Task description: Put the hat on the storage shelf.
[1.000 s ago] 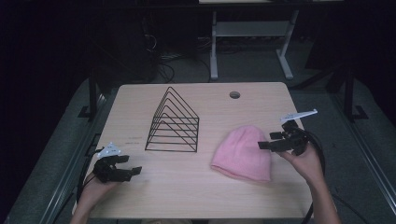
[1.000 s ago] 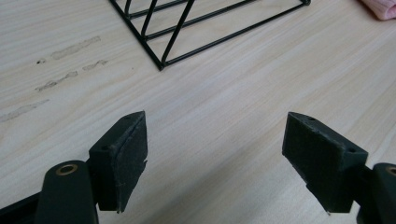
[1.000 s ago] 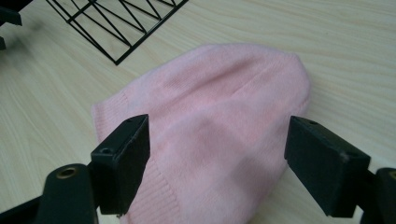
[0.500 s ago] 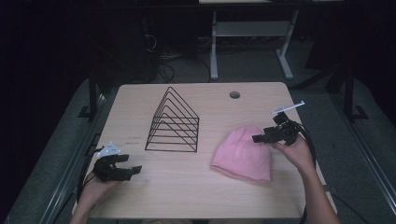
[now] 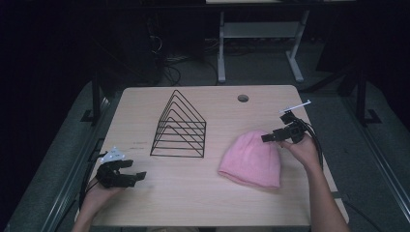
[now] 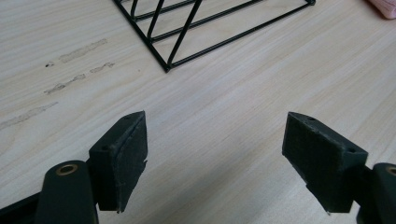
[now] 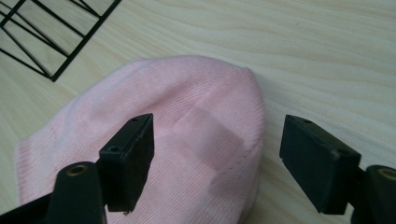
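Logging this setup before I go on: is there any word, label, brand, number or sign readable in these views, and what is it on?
None can be read.
Pink hat: a plain patch of the same pink, no lettering on it.
Black wire rack: bare wire, no tag.
Table: faint smudged marks near the rack, not text.
Left gripper and right gripper: no markings legible.

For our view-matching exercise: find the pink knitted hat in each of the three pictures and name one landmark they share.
High view: the pink hat lies right of centre on the table, beside the right gripper.
Left gripper view: a sliver at the top right corner.
Right gripper view: centre, beyond the open jaws.
Shared landmark: the black wire rack.
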The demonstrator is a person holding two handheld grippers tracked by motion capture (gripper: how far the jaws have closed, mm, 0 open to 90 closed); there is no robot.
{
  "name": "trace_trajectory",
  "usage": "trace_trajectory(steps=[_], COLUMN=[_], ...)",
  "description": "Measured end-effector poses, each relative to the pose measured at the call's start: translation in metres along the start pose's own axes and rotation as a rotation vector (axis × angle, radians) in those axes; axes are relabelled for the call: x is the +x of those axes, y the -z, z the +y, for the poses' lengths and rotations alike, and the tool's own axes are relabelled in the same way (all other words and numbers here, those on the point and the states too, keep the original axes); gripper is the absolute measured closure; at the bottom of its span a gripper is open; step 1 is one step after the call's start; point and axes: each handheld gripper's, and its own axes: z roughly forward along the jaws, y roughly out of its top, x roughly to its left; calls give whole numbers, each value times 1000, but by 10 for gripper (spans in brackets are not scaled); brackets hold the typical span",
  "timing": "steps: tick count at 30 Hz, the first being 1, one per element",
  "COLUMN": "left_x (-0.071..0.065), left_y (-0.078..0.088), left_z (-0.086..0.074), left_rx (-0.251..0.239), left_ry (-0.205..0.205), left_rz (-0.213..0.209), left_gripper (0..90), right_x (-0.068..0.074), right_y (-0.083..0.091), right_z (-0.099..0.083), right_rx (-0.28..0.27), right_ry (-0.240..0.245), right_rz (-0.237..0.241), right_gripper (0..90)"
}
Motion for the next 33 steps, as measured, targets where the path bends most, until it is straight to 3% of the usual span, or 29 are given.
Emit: trace_trajectory(steps=[3, 6, 12, 19, 33], left_x=[-1, -1, -1, -3, -4], left_y=[-1, -1, -2, -2, -5], left_z=[0, 1, 1, 1, 0], left_rx=[-5, 4, 5, 17, 25], left_ry=[14, -6, -9, -22, -25], left_rz=[-2, 2, 2, 25, 23], left_gripper=[224, 224, 224, 224, 225], right_x=[-3, -5, -6, -14, -14], right_y=[-5, -10, -19, -29, -33], right_z=[0, 1, 4, 0, -2], right_rx=[20, 24, 48, 77, 87], right_ry=[-9, -24, -11, -76, -67], right_rz=[2, 22, 13, 37, 57], right_gripper=[313, 340, 399, 482, 698])
